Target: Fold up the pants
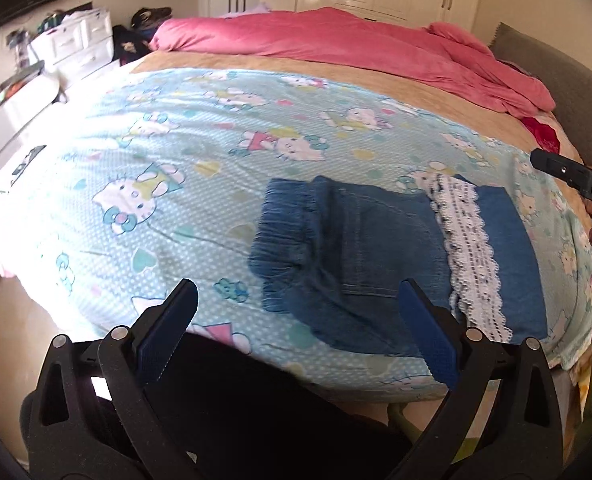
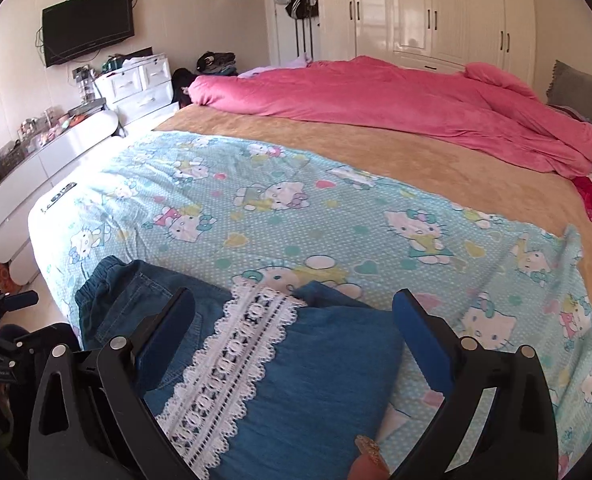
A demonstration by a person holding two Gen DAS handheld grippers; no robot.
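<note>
Denim pants (image 1: 360, 256) lie folded on the sheet (image 1: 168, 148), just ahead of both grippers. Left gripper (image 1: 300, 312) gapes wide, empty; right gripper (image 2: 296, 320) likewise. Risk: a finger snagging the lace trim (image 2: 232, 356) could drag the fold undone.

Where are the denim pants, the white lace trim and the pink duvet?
denim pants (image 1: 348, 240): left wrist view, on the dark denim near the waistband.
white lace trim (image 2: 232, 364): right wrist view, middle of the lace band.
pink duvet (image 2: 376, 96): right wrist view, on its flat top.
</note>
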